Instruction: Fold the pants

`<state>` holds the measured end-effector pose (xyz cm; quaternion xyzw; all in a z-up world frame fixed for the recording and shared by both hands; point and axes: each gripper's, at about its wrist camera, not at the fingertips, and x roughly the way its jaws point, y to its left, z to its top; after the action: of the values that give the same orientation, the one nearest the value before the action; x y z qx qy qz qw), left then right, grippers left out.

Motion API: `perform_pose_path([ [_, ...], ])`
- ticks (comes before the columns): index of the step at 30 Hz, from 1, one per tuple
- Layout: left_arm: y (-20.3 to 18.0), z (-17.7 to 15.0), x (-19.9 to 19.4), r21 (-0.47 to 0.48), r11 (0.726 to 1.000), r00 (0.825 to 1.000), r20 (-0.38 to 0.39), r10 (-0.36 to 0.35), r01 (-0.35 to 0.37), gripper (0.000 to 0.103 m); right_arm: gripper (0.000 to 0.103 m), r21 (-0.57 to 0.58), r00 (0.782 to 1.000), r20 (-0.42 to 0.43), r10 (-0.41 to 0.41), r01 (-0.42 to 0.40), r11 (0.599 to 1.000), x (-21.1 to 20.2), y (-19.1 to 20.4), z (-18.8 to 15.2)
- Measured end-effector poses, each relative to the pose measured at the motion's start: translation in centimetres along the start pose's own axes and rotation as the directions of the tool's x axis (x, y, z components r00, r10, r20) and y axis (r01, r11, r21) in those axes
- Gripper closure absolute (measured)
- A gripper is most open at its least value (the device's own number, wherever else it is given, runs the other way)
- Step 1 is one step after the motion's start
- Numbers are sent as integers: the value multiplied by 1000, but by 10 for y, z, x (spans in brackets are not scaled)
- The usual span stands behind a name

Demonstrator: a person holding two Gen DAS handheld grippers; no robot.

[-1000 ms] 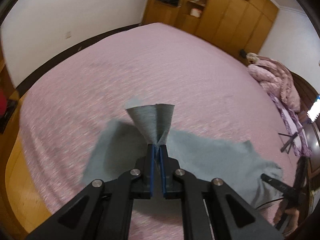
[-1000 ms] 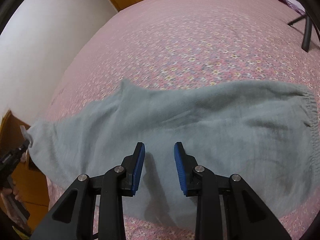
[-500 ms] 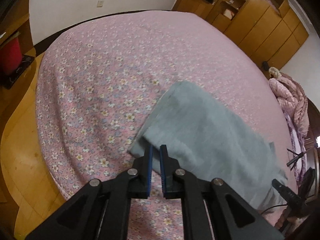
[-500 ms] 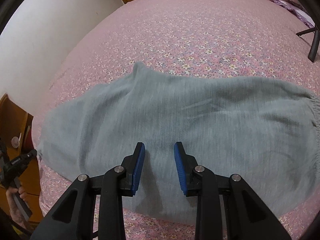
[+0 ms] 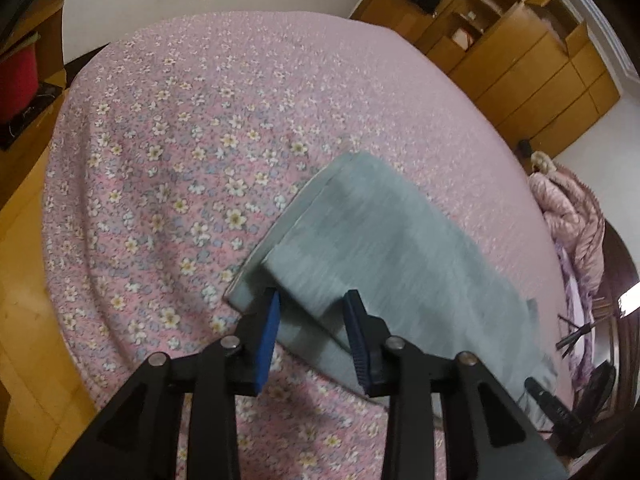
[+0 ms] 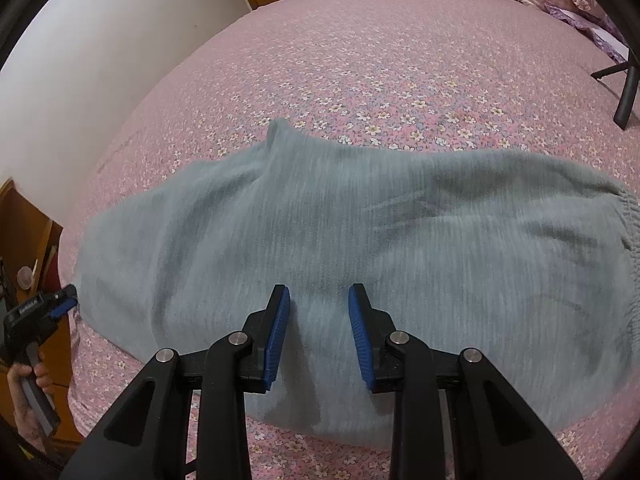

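Pants (image 6: 360,248) of soft, light grey knit are laid folded lengthwise across the near side of the bed (image 6: 400,60), best taken at a doubled hem corner, with the left gripper (image 5: 312,336) opening off the leg end and the right gripper (image 6: 316,336) held spread and empty above the middle

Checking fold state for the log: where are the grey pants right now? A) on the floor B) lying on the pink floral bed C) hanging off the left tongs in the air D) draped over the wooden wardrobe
B: the grey pants lie spread on the pink floral bed; the pads of the left tongs stand apart, opening, off the cloth.
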<state>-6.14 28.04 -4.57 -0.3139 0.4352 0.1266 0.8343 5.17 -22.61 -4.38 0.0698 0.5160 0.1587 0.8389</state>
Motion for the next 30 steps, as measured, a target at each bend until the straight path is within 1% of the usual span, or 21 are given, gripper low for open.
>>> perform_pose_path([
  [2, 1, 12, 5, -15, 1000, 1000, 8, -14, 15, 69, 71, -2, 1000, 2, -1, 1, 1000, -1, 0, 0],
  [4, 1, 17, 8, -26, 999, 1000, 20, -23, 24, 69, 71, -1, 1000, 2, -1, 1, 1000, 0, 1, -1],
  [6, 1, 23, 12, -28, 999, 999, 34, -17, 18, 69, 71, 0, 1000, 3, 0, 0, 1000, 0, 1, -1],
  [8, 2, 26, 18, -28, 1000, 1000, 30, 2, -1, 72, 71, 1, 1000, 5, 3, -3, 1000, 1, 1, -3],
  [9, 1, 27, 19, -29, 1000, 999, 30, 13, -12, 87, 71, 1, 1000, 5, 4, -4, 1000, 1, 1, -3],
  [10, -2, 25, 20, -26, 999, 999, 44, 31, -30, 97, 71, 2, 1000, 4, 5, -5, 1000, 2, 1, -3],
  [11, -2, 25, 17, -23, 999, 998, 54, 25, -24, 101, 71, 2, 1000, 4, 6, -6, 1000, 2, 1, -3],
  [15, 0, 26, -16, -15, 1000, 991, 133, 5, -3, 101, 70, 6, 1000, -2, 4, -4, 1000, 0, 0, -2],
  [16, 1, 24, -21, -14, 1000, 990, 140, 6, -4, 101, 71, 7, 1000, -5, 2, -2, 1000, -1, 0, -2],
  [18, 5, 21, -29, -8, 1000, 988, 151, 11, -10, 101, 71, 8, 1000, -8, -3, 3, 1000, -2, 1, -1],
  [20, 5, 15, -24, 24, 998, 988, 147, 55, -59, 101, 70, 4, 1000, -9, -9, 9, 1000, -2, 2, 0],
  [23, 21, 9, 7, 12, 996, 993, 81, 90, -91, 100, 70, -7, 1000, -8, -15, 15, 1000, 0, 4, 0],
  [24, 25, 7, 16, 15, 993, 991, 67, 114, -116, 99, 70, -8, 1000, -8, -14, 14, 1000, 0, 4, 0],
  [25, 27, 1, 15, 25, 991, 989, 72, 126, -128, 94, 70, -8, 1000, -8, -11, 11, 1000, 0, 4, 1],
  [26, 27, 0, 15, 43, 989, 987, 82, 141, -145, 91, 70, -8, 1000, -8, -8, 8, 1000, 1, 3, 1],
  [28, 21, 3, 12, 89, 975, 976, 85, 198, -206, 72, 70, -8, 1000, -10, -4, 4, 1000, 1, 2, 1],
  [29, 20, 5, 9, 111, 964, 969, 83, 232, -240, 69, 70, -8, 1000, -10, -5, 5, 1000, 2, 2, 2],
  [30, 20, 6, 5, 120, 959, 965, 85, 247, -257, 69, 70, -11, 1000, -13, -6, 6, 1000, 1, 2, 3],
])
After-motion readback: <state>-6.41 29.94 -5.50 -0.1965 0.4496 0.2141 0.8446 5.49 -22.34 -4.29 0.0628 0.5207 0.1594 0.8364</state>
